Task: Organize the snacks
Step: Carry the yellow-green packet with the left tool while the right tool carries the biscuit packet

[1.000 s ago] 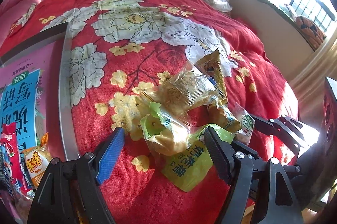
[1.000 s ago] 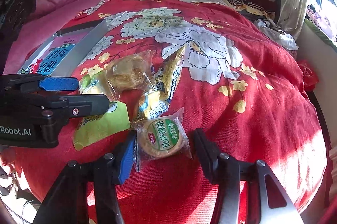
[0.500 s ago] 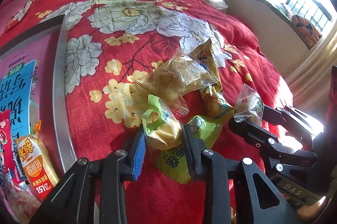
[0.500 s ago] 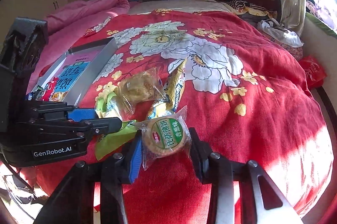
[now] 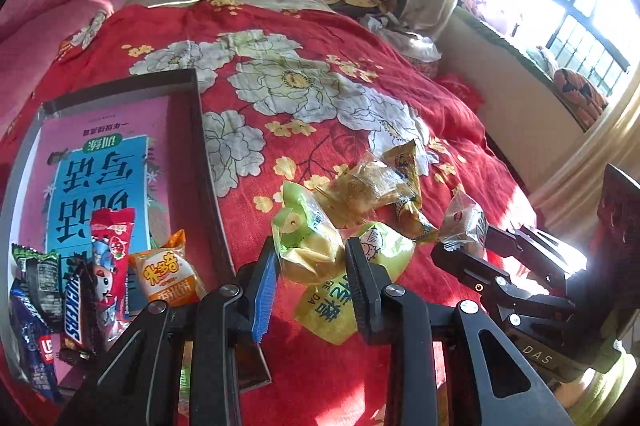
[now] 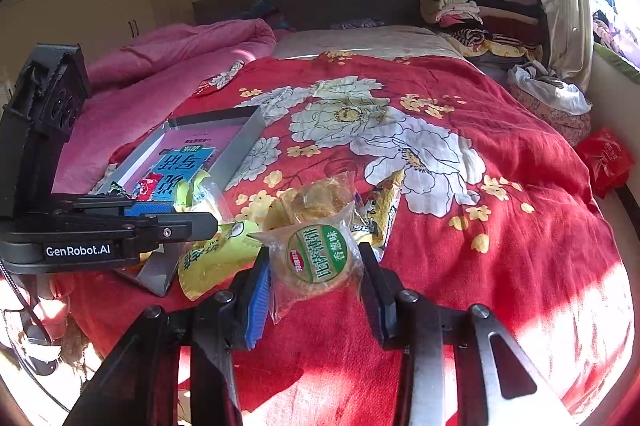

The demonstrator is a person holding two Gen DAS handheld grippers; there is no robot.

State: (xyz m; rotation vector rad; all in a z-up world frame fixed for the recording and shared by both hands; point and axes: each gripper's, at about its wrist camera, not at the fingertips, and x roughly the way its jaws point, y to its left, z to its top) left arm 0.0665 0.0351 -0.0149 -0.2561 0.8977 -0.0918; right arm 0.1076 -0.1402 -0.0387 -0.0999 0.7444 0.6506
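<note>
**A:** Report the state of the left gripper.

**B:** Its 2 fingers are clenched on a green-topped clear snack packet, 1 pad on each side. The packet sits above the red floral bedspread, beside the right wall of the grey box.

**A:** And the right gripper?

**B:** Its fingers are grasping a round biscuit pack with a green label, held clear of the bedspread near its front edge.

**A:** Contents of the box?

**B:** A pink and blue booklet lines the floor. At the near end lie an orange packet, a red wrapper, a Snickers bar and 2 dark wrappers; how they overlap cannot be told exactly.

**A:** Loose snacks on the bedspread?

**B:** 3 visible near its front edge: a yellow-green pouch directly under the left gripper, a clear pastry pack behind it, and a yellow wrapper touching that pack.
</note>
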